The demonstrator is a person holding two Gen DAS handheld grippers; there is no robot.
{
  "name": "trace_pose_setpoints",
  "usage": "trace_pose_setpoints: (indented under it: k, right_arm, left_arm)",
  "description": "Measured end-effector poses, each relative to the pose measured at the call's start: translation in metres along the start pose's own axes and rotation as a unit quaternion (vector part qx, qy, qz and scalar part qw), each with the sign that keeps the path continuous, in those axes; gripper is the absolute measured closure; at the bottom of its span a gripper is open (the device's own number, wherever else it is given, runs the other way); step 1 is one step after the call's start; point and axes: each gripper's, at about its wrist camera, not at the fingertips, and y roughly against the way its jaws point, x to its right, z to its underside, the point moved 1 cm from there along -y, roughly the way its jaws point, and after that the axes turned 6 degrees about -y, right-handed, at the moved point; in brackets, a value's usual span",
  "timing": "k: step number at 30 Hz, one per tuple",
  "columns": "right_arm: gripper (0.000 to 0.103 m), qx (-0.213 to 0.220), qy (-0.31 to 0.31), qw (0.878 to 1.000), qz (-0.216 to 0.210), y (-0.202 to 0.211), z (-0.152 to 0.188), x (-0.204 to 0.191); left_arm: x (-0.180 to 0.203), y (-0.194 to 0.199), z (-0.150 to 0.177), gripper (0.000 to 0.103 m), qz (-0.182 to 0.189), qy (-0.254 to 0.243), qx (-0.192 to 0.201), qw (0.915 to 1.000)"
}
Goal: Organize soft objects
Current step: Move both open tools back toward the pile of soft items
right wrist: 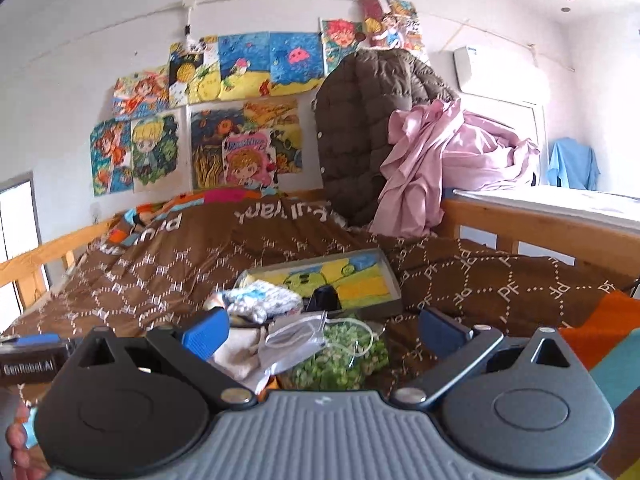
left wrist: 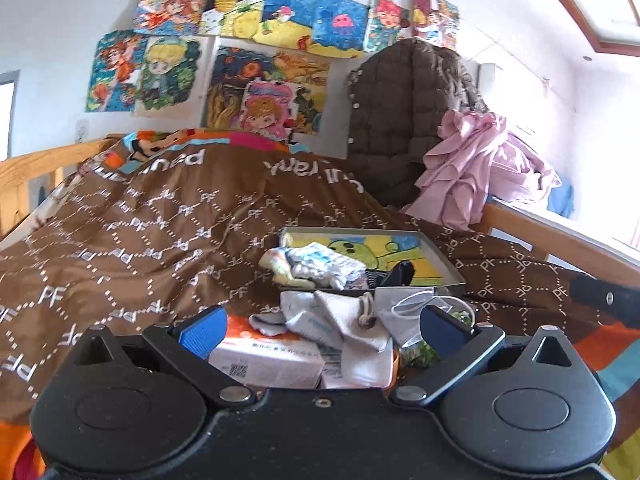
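An early sorting step is judged to be in hand: part of the soft clutter is already laid in the shallow box (left wrist: 432, 254), while a loose pile remains on the bed (left wrist: 120, 240) just in front of it. In the left wrist view, the left tool (left wrist: 322, 326) is seen spread wide at lower centre, nothing held between its blue pads, with the grey-white socks (left wrist: 328, 320) lying between and just beyond them. These socks are draped over a tissue pack (left wrist: 268, 360); their long axis is seen to run from the upper left towards the lower right of the frame, the cuff end being hard to tell. A face mask (left wrist: 404, 306) lies just right of them.

In the right wrist view, the right tool (right wrist: 324, 330) is likewise held wide open and empty, above the mask (right wrist: 296, 334) and a clear bag of green pieces (right wrist: 340, 354). Rolled patterned socks (right wrist: 260, 300) are seen at the box's near left corner.

Next, a lowering of one tool onto the pile and a closing across a sock's short axis would be called for.
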Motion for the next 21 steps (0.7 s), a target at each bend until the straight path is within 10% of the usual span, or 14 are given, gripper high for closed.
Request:
trace_pose_setpoints:
  k: [21]
  right_arm:
    - [0.000,-0.162,0.029,0.986,0.037,-0.071,-0.026,-0.057]
  left_arm:
    - [-0.032,-0.024,-0.018,0.001,-0.053,0.030,-0.051,0.9968]
